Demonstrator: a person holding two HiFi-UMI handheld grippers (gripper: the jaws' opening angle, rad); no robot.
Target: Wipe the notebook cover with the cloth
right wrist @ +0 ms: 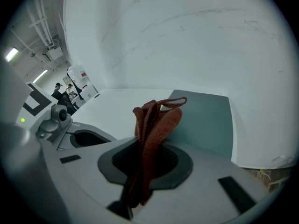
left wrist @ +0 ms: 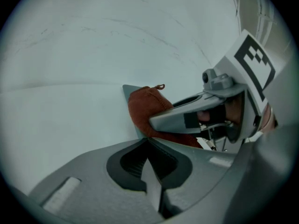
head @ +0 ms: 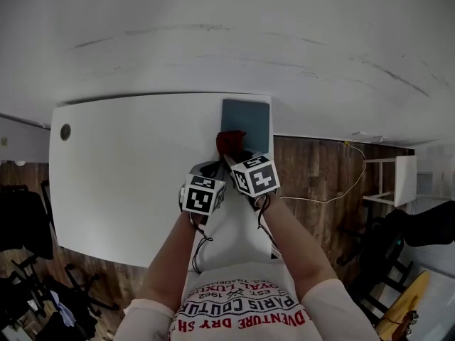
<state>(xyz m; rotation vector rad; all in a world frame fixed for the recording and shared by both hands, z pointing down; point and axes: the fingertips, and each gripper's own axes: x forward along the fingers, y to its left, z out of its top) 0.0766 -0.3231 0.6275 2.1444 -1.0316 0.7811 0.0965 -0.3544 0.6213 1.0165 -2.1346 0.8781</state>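
Observation:
A teal notebook (head: pixel 246 121) lies flat at the far right corner of the white table (head: pixel 128 183). My right gripper (head: pixel 236 156) is shut on a rust-red cloth (head: pixel 229 142), which bunches up from its jaws over the notebook's near edge. In the right gripper view the cloth (right wrist: pixel 153 122) stands folded between the jaws of the right gripper (right wrist: pixel 147 143), with the notebook (right wrist: pixel 208 120) just beyond. My left gripper (head: pixel 210 170) sits close beside it on the left, shut and holding nothing. In the left gripper view, the left gripper (left wrist: pixel 148 142) points at the cloth (left wrist: pixel 145 107), with a notebook corner (left wrist: pixel 128 89) showing.
A round cable hole (head: pixel 65 131) sits in the table's far left corner. A white wall rises right behind the table. On the wooden floor to the right are a white stool (head: pixel 395 179) and a loose cable (head: pixel 334 195). Dark chair legs stand at the lower left.

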